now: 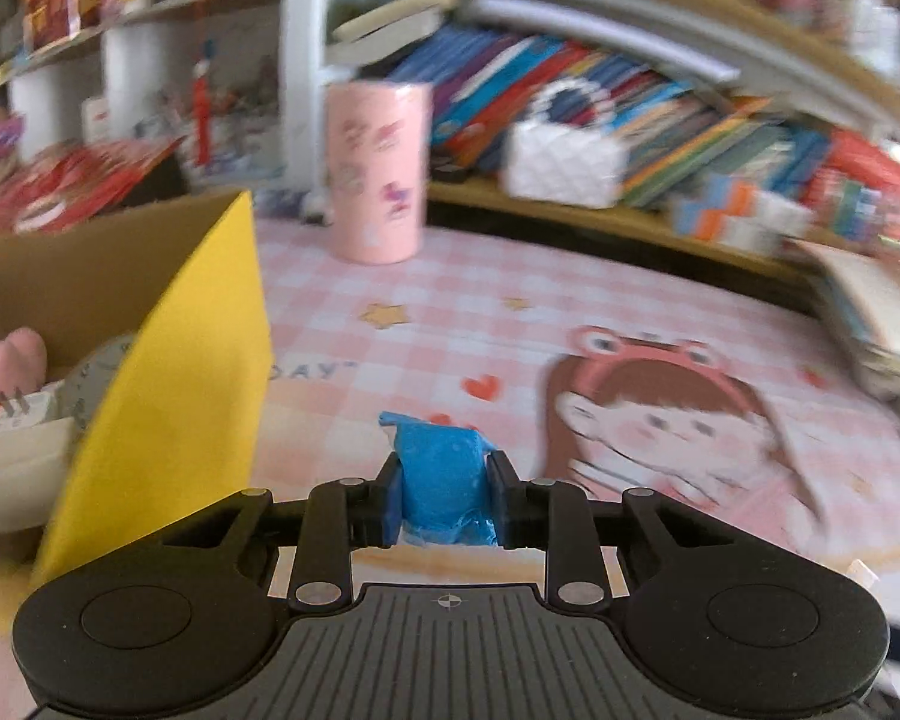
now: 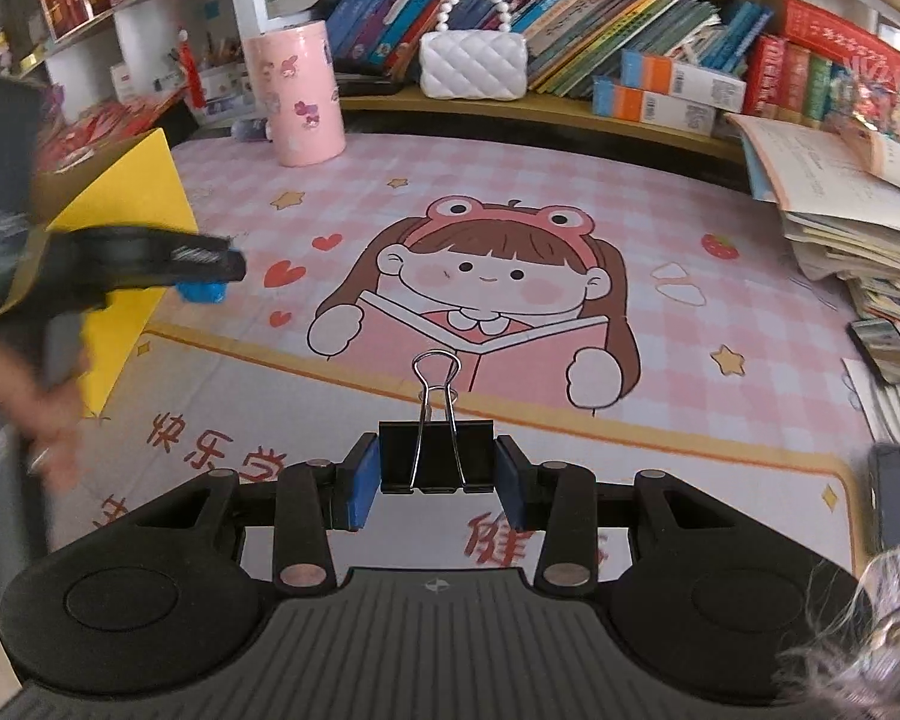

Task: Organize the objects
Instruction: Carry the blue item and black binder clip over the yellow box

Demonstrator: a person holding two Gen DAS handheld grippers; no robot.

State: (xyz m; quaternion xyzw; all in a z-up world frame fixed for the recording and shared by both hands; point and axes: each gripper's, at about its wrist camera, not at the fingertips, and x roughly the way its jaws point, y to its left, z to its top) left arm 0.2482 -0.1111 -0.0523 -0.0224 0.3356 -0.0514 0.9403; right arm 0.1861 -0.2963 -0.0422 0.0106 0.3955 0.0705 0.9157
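My left gripper point(image 1: 443, 489) is shut on a crumpled blue wad point(image 1: 443, 474) and holds it above the pink cartoon mat point(image 1: 510, 336), just right of the yellow-flapped cardboard box point(image 1: 168, 396). The same gripper point(image 2: 210, 276) with the blue wad point(image 2: 201, 290) shows at the left of the right wrist view, blurred. My right gripper point(image 2: 438, 471) stands around a black binder clip point(image 2: 437, 456) with silver wire handles; the blue pads point(image 2: 363, 480) touch or nearly touch its sides. The clip sits low over the mat point(image 2: 660, 360).
The box point(image 2: 126, 228) holds a pink plush point(image 1: 12, 360), a notebook and other items. A pink cup point(image 2: 297, 96) stands at the back of the mat, a white quilted purse point(image 2: 473, 63) and books on the shelf behind. A paper stack point(image 2: 858, 228) and a phone point(image 2: 885, 351) lie right.
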